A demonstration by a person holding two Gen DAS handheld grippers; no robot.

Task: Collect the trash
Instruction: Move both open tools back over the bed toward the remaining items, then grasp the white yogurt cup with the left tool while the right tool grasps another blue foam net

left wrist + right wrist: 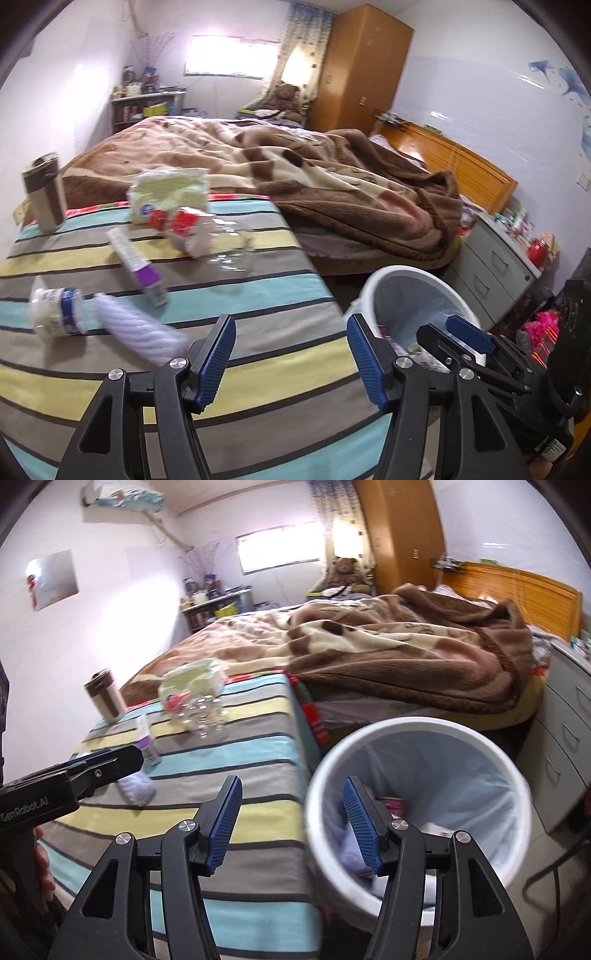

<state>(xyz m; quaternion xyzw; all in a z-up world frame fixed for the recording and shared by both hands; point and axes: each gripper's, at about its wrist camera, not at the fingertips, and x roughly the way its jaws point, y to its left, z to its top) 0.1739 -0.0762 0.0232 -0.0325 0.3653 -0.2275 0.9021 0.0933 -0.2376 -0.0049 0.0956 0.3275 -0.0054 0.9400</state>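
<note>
Room: bedroom, with a striped cloth [258, 295] over the bench filling the lower left of both views, and a bed under a brown blanket [332, 173] behind it.
Trash bin: white bin [421, 727] with a pale liner stands on the floor at the bench's right edge, lower right in both views; a few scraps lie at its bottom.
My right hand-held gripper [291, 823]: its blue pads stand well apart with nothing between them. In its own view the left pad sits over the striped cloth and the right pad over the bin's near rim.
My left hand-held gripper [291, 360]: jaws parted about as wide, empty, touching nothing; it hangs over the bench's near right corner, with the bin just to the right of its right pad.
Trash on the bench, all up and left of my left gripper in the left wrist view: a white ribbed piece [144, 332] lies nearest, just left of the left pad. A small white tub with a blue band [55, 314] lies on its side further left. A long box with a purple end [140, 266] lies above those. A clear plastic bottle with a red label [210, 240] lies on its side at mid-frame. A pale green packet [170, 192] sits behind the bottle. A brown and cream cup [44, 195] stands upright at the far left.
</note>
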